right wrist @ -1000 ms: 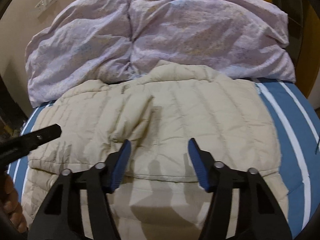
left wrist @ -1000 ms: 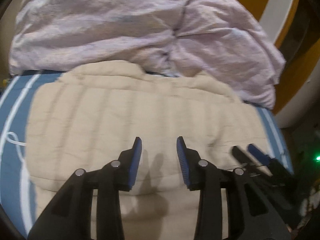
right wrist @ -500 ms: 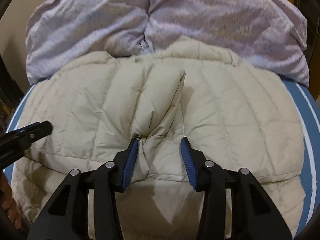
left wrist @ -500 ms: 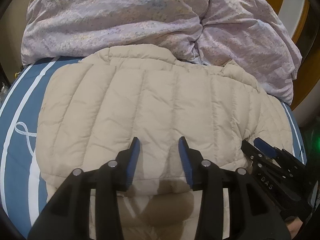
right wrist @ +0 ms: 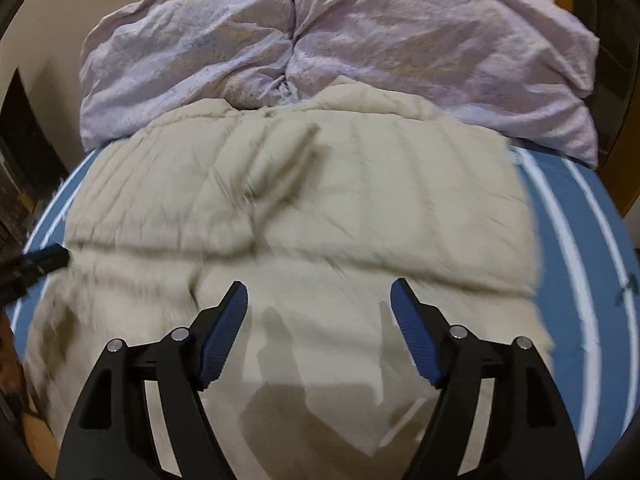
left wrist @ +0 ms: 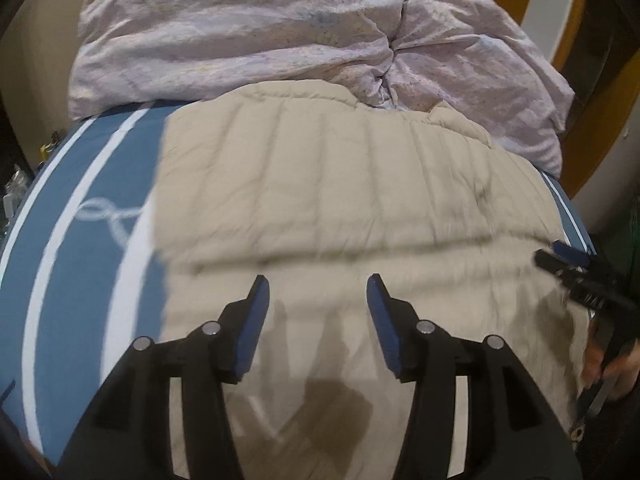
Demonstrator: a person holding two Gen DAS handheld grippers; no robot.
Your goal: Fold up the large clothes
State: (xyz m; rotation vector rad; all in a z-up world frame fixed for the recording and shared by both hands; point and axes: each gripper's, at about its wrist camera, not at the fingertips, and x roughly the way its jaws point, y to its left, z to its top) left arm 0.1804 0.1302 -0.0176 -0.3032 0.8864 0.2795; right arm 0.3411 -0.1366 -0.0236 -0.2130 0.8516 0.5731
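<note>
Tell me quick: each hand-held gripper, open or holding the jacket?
Left hand-held gripper: opening, nothing between its jaws, above the beige jacket.
Right hand-held gripper: opening, holding nothing.

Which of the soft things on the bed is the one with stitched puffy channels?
The beige quilted jacket, lying spread under both grippers. The lilac duvet bunched behind it is crinkled and unquilted.

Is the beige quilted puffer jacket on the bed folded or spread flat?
Folded, at least partly: on the beige quilted puffer jacket a doubled upper layer ends in an edge across a lower layer.
</note>
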